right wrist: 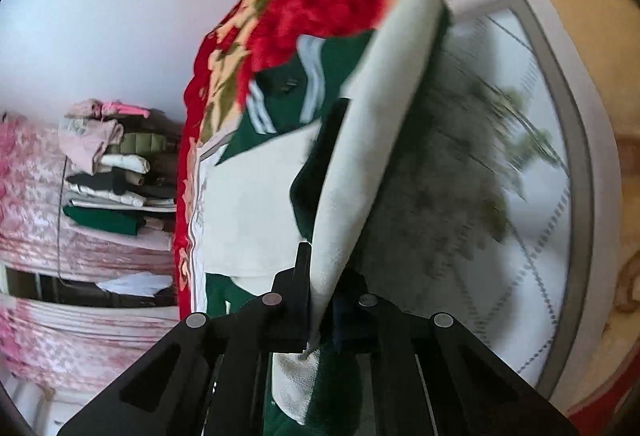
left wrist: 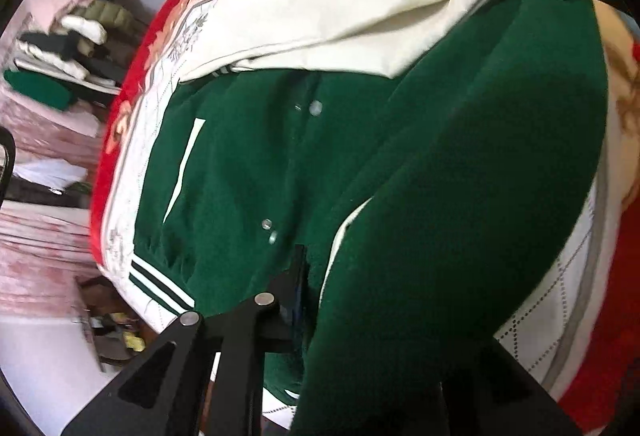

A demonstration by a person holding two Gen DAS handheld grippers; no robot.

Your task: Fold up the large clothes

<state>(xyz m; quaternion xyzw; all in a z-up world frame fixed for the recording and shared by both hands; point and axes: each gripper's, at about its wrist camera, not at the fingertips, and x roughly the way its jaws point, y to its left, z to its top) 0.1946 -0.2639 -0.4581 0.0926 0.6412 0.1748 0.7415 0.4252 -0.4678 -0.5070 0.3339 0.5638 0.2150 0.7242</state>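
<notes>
One green fleece varsity jacket (left wrist: 260,163) with cream sleeves, striped ribbed cuffs and metal snaps, sprawled on a plush red floral blanket (left wrist: 132,83) with a quilted white centre panel. Left gripper (left wrist: 316,300) pinched on a raised fold of green body cloth; right gripper (right wrist: 320,300) pressed together on one cream sleeve (right wrist: 372,139), lifted and blurred. Beyond, one stack of folded clothes (right wrist: 108,171) on pink patterned bedding (right wrist: 36,187).
</notes>
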